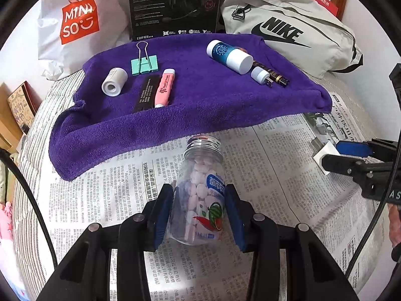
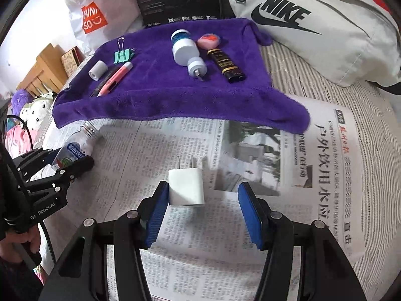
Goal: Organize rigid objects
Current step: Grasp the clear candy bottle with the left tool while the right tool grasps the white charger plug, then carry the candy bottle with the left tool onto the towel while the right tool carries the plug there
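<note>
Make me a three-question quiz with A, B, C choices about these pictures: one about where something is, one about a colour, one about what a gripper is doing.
1. Where is the green clip?
A. on the towel
B. on the newspaper
C. inside a bottle

2. What colour is the towel?
A. red
B. purple
C. yellow

3. The right gripper is:
A. shut on a pen
B. shut on the clip
C. open, with the charger between its pads

Answers:
1 A, the clip lies near the towel's back edge.
2 B, the cloth is purple all over.
3 C, a wide gap separates the charger from one pad.
</note>
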Motion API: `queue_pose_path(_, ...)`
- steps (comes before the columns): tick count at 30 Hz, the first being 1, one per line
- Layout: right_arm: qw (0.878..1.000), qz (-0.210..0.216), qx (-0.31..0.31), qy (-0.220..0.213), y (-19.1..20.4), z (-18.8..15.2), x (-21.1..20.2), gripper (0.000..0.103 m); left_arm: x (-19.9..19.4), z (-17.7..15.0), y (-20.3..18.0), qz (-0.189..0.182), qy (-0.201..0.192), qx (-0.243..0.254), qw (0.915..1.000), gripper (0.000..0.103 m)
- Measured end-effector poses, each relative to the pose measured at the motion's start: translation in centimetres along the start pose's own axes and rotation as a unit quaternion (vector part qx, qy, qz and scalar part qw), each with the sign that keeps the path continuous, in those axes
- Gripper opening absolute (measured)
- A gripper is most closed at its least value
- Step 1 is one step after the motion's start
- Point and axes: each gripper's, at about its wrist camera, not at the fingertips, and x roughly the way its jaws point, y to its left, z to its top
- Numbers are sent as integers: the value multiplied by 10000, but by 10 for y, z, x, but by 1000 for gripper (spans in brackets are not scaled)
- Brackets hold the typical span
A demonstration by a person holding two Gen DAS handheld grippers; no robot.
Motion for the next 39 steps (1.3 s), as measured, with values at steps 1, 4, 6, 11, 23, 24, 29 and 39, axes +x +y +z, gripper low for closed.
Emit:
queue_pose_path(1, 10000, 13, -2, -4, -2, 1, 1, 57, 0, 0, 1, -9, -7, -19, 10000, 41)
queue_pose_path(4, 9999, -8, -133, 20, 1, 2, 6, 53, -2, -1, 2, -31, -13, -29, 10000, 41)
queue_pose_path(6, 9996, -57, -286, 28, 6, 0, 8, 47, -2, -1, 2, -27, -10, -31, 10000, 41)
queue_pose_path(11, 9959, -345, -821, -134, 24, -3, 12, 30, 1, -1, -2, 141, -31, 37, 9999, 41)
queue_pose_path(23, 9971, -281, -705, -62, 13, -9, 4, 29, 0, -3, 3, 149, -37, 19, 9999, 40)
queue_pose_path(24, 9971, -285, -709, -52, 13, -9, 5, 29, -1, -3, 2, 153, -50, 31, 9999, 40)
queue_pose_path(29, 9983, 5, -584, -19, 9, -2, 0, 29, -6, 1, 12, -87, -58, -184, 9998, 40)
queue_pose_path(39, 9960, 296, -759, -354, 16, 39, -23, 29, -36, 28, 25, -23, -341, -153, 9993, 40)
